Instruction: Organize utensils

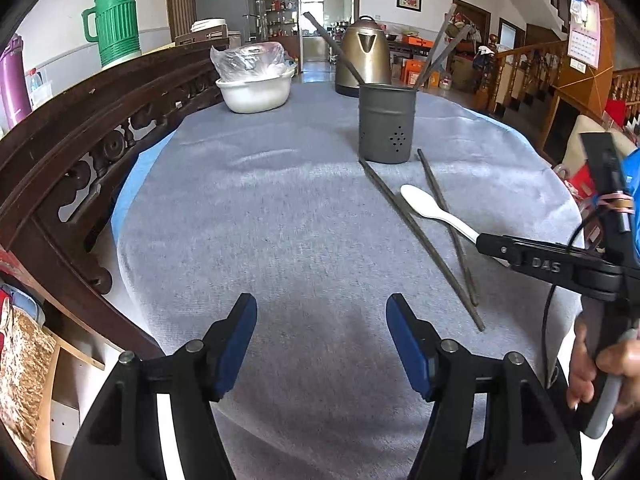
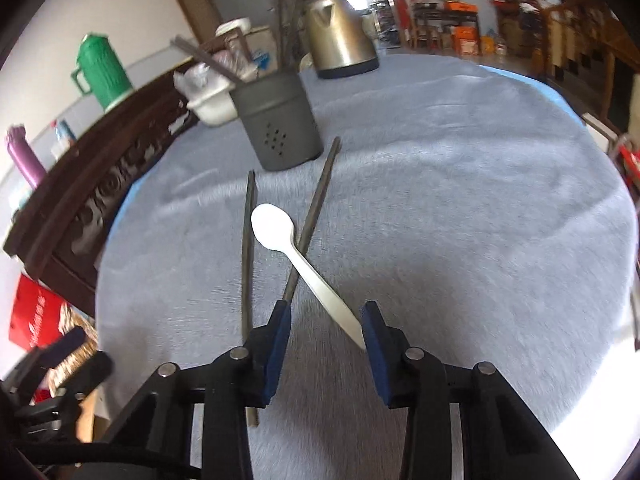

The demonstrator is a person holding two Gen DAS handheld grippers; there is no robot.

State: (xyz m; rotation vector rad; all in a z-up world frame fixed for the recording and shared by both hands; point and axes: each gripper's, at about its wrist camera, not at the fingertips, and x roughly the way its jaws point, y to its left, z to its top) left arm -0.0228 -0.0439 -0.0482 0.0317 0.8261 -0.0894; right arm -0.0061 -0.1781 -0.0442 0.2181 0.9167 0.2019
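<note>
A grey perforated utensil holder (image 1: 386,124) (image 2: 276,120) stands on the grey cloth with chopsticks leaning in it. In front of it lie two dark chopsticks (image 1: 424,248) (image 2: 250,248) and a white plastic spoon (image 1: 420,202) (image 2: 274,226), whose handle crosses one chopstick. My right gripper (image 2: 326,316) (image 1: 486,244) sits low over the spoon's handle end. Its jaws stand apart, with the handle tip between them close to the right pad (image 2: 372,332); the spoon still lies flat. My left gripper (image 1: 320,312) hangs open over bare cloth to the left, holding nothing.
A steel kettle (image 1: 366,56) (image 2: 340,40) and a white bowl (image 1: 256,94) with a plastic bag stand at the back. A carved dark wooden rail (image 1: 80,148) borders the table's left side, with a green thermos (image 1: 116,20) behind it. A hand (image 1: 600,372) grips the right tool.
</note>
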